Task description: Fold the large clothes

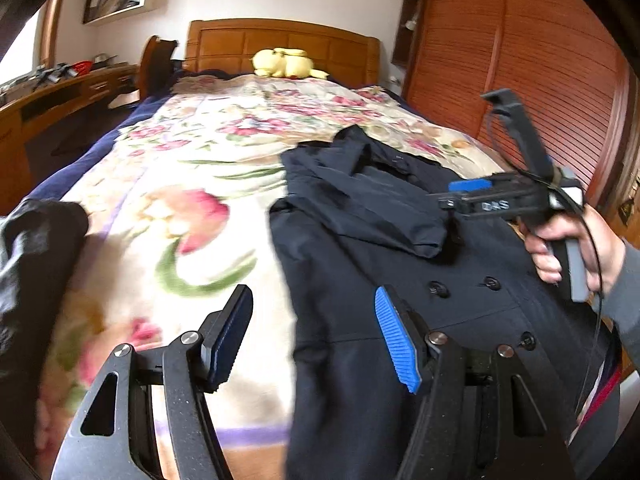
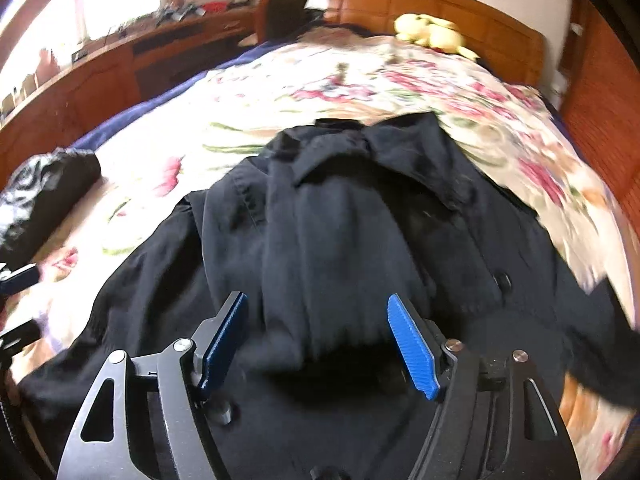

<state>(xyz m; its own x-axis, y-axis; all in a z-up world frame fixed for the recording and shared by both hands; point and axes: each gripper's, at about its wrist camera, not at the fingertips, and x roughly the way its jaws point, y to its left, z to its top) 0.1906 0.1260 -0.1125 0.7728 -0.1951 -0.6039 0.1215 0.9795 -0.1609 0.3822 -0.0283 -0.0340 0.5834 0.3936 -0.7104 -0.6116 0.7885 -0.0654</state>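
Observation:
A dark navy double-breasted coat lies on the floral bedspread, collar toward the headboard, one sleeve folded across its chest. My left gripper is open and empty, hovering over the coat's left edge. The right gripper, held in a hand, hovers over the coat's right side. In the right wrist view the coat fills the middle, and my right gripper is open and empty just above the folded sleeve.
A black garment lies at the bed's left edge, also in the right wrist view. A yellow plush toy sits by the wooden headboard. A desk stands left, louvred wardrobe doors right.

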